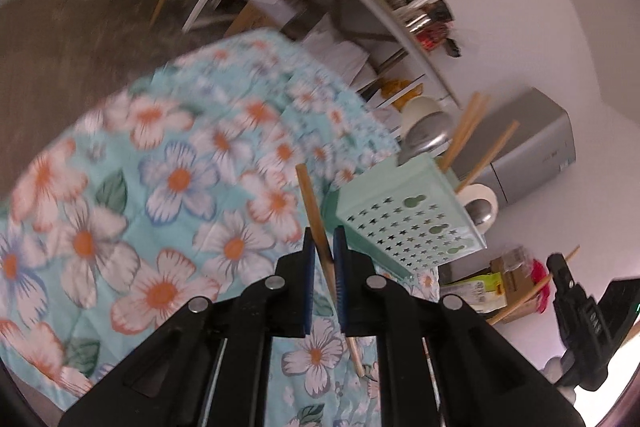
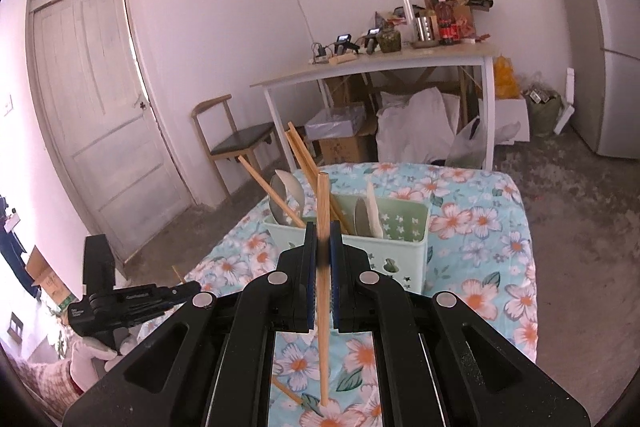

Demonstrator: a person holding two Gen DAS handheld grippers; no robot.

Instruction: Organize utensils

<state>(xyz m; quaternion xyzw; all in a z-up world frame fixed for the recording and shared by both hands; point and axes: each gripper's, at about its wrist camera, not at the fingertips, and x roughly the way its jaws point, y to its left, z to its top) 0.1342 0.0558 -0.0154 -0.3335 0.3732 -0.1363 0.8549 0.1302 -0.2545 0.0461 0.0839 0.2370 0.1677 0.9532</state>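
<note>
Both jaws clamping single chopsticks: left gripper (image 1: 323,255) pinching tilted chopstick (image 1: 316,211), right gripper (image 2: 322,247) pinching upright chopstick (image 2: 323,291). Hovering above floral tablecloth (image 2: 480,219), bare floor past table edge. Sitting just ahead, mint holder (image 2: 400,247) carrying chopsticks, spoons.

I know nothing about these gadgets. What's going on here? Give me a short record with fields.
Setting: a table with a floral tablecloth in a room
Left hand-held gripper: shut on a wooden chopstick
Right hand-held gripper: shut on another chopstick, held nearly upright in its view
Container: mint green utensil basket on the cloth, beyond both grippers
Already in basket: several chopsticks and spoons
Left on cloth: one chopstick below the right gripper
Likely next: dropping both held chopsticks into the basket
</note>
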